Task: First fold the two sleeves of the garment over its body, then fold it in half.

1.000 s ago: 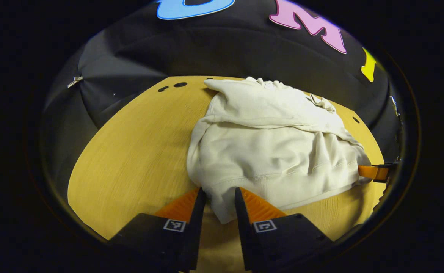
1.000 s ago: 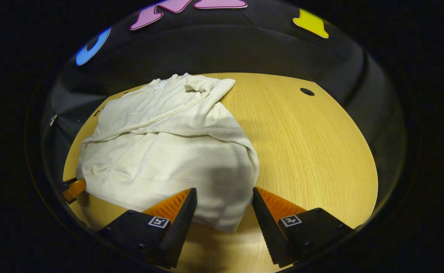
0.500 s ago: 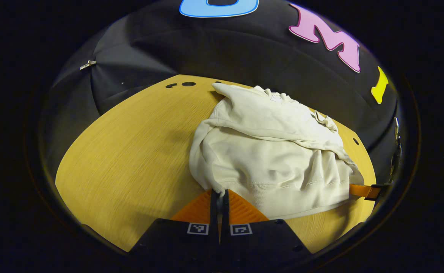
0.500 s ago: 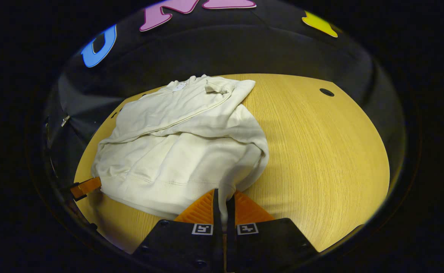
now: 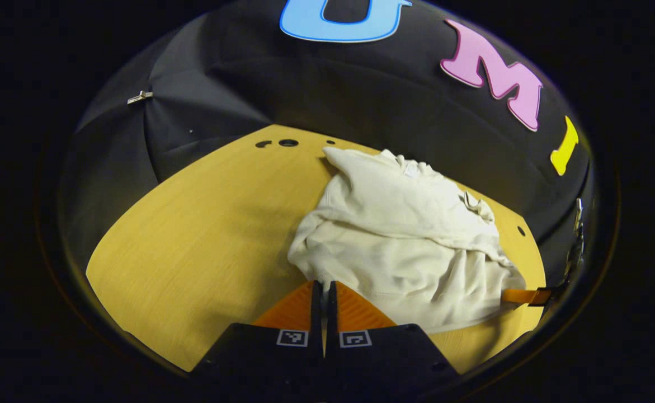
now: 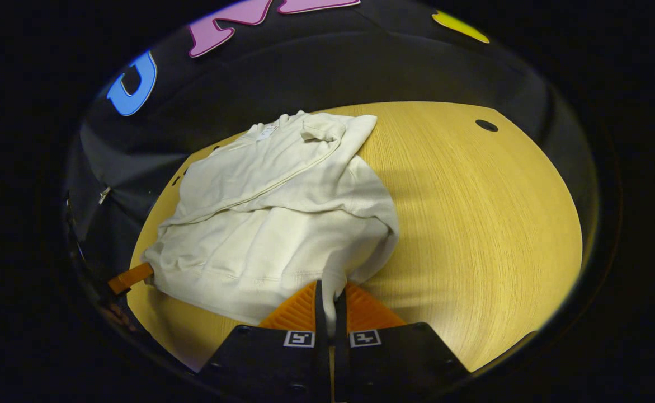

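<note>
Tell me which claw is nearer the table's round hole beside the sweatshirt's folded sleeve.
Right. The right claw grips the sweatshirt hem corner on the hole's side; the left claw grips the opposite corner, farther away.

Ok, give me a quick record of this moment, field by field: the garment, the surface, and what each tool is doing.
garment: cream sweatshirt, sleeves already folded over its body, lying bunched on the table
surface: round wooden table
left tool: shut on the sweatshirt's near hem corner
right tool: shut on the other near hem corner, cloth pinched between its fingers
fold in half: not yet done
backdrop: black cloth wall
</note>
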Action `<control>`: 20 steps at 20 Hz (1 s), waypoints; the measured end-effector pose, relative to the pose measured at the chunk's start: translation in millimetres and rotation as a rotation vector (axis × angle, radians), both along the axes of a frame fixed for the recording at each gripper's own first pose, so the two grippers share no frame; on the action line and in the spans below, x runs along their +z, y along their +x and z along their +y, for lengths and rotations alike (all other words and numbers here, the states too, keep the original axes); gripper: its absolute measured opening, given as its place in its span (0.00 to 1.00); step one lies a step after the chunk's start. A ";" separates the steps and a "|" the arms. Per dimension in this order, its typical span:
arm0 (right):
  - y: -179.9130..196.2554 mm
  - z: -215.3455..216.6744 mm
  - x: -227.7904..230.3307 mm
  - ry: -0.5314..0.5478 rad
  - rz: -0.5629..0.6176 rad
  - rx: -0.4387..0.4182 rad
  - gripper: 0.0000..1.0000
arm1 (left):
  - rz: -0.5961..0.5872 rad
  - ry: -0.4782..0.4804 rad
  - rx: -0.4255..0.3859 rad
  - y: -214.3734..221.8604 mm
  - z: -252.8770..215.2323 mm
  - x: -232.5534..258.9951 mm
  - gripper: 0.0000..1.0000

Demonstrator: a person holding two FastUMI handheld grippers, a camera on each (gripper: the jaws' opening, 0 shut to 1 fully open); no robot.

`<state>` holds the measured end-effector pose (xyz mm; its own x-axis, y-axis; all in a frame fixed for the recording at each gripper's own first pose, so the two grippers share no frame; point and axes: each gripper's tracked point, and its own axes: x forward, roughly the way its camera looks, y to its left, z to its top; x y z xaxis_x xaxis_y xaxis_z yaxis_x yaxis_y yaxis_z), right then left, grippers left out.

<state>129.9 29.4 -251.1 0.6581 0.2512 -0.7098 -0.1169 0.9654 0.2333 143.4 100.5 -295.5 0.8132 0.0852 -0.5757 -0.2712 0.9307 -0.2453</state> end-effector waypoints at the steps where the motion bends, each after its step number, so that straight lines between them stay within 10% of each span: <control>1: 4.3 3.1 4.5 0.008 -0.009 0.001 0.08 | -0.013 -0.015 0.004 4.2 0.1 6.6 0.06; 12: 100.1 30.2 80.1 0.089 -0.173 -0.021 0.07 | -0.239 0.041 -0.044 104.8 8.2 116.7 0.06; 20: 130.7 49.9 89.5 0.102 -0.186 -0.062 0.08 | -0.152 0.041 -0.071 128.9 4.7 92.1 0.06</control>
